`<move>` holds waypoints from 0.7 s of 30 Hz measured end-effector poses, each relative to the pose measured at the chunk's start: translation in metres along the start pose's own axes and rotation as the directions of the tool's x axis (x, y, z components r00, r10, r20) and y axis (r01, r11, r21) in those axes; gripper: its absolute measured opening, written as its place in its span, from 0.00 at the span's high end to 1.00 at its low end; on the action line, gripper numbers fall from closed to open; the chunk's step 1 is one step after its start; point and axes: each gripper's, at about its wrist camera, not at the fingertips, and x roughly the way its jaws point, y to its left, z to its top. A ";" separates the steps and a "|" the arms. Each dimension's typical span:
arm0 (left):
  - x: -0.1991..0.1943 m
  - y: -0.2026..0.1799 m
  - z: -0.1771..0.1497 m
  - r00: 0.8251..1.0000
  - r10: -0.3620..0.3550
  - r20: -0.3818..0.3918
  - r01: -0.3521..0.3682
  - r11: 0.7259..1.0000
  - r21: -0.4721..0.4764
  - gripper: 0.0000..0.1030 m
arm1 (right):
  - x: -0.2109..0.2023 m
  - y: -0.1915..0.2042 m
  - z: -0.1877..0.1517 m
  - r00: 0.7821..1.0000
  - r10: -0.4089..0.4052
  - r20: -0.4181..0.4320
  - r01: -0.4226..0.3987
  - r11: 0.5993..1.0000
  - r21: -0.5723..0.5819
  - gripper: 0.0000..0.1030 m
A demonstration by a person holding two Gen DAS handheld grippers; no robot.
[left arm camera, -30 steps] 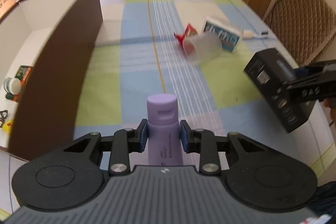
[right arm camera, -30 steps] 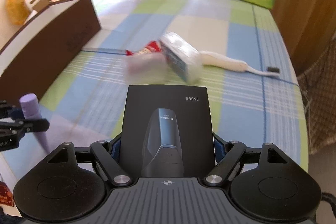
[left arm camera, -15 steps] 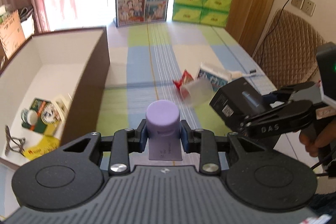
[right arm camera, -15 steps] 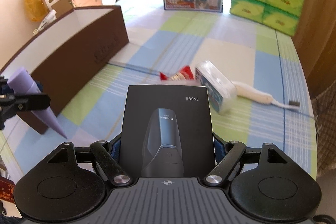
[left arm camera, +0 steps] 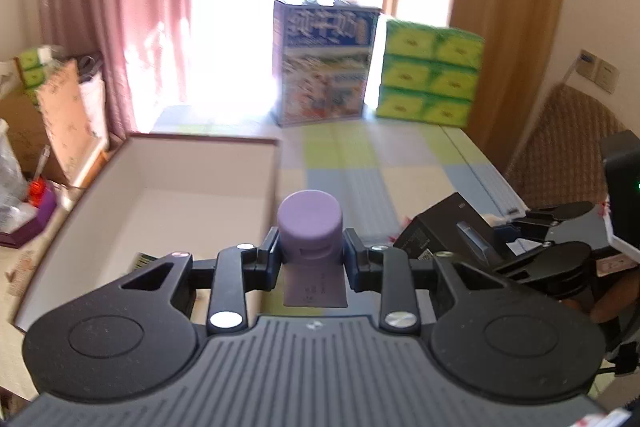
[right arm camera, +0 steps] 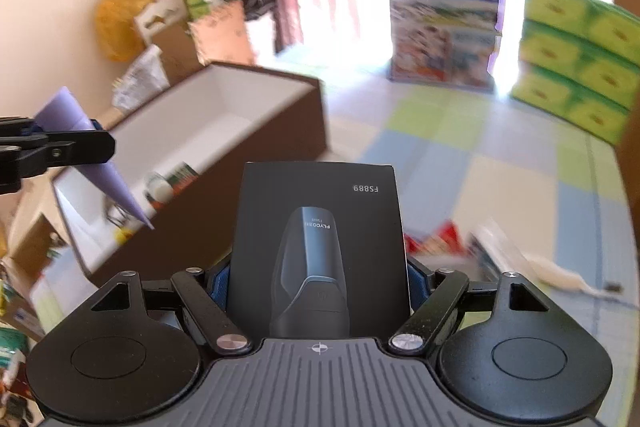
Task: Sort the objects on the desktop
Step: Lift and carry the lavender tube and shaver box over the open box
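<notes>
My left gripper (left arm camera: 311, 251) is shut on a purple tube (left arm camera: 311, 227), held in the air near the right wall of the brown storage box (left arm camera: 200, 187). The tube also shows in the right wrist view (right arm camera: 100, 163), above the box (right arm camera: 248, 103). My right gripper (right arm camera: 318, 279) is shut on a black shaver box (right arm camera: 320, 227), held above the checked tablecloth; it also shows in the left wrist view (left arm camera: 444, 231). The storage box holds several small items (right arm camera: 168, 187).
A red snack packet (right arm camera: 444, 235), a tissue pack (right arm camera: 500, 251) and a white toothbrush (right arm camera: 560, 273) lie on the tablecloth. A milk carton box (left arm camera: 324, 63) and green tissue packs (left arm camera: 430, 79) stand at the far end. A chair (left arm camera: 568, 147) stands to the right.
Both grippers have risen and tilted up with their loads. The left gripper with the tube has moved toward the storage box; the right with the shaver box has swung left toward it.
</notes>
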 end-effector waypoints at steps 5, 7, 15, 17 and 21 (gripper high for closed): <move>-0.008 0.042 0.014 0.997 0.065 0.040 -0.065 0.998 -0.007 0.74 | 0.019 0.040 0.035 0.997 0.055 0.047 -0.052 0.997 -0.049 0.26; -0.008 0.059 0.019 0.995 0.088 0.048 -0.088 0.996 -0.008 0.74 | 0.028 0.054 0.049 0.996 0.073 0.060 -0.069 0.996 -0.062 0.26; 0.017 0.118 0.029 0.990 0.138 0.017 -0.138 0.990 -0.014 0.74 | 0.076 0.096 0.098 0.992 0.099 0.076 -0.092 0.992 -0.084 0.26; 0.026 0.131 0.033 0.991 0.134 0.004 -0.134 0.991 -0.020 0.74 | 0.092 0.100 0.109 0.993 0.100 0.065 -0.094 0.992 -0.087 0.26; 0.049 0.153 0.040 0.991 0.131 -0.030 -0.132 0.991 -0.015 0.74 | 0.124 0.104 0.125 0.994 0.095 0.048 -0.090 0.990 -0.104 0.26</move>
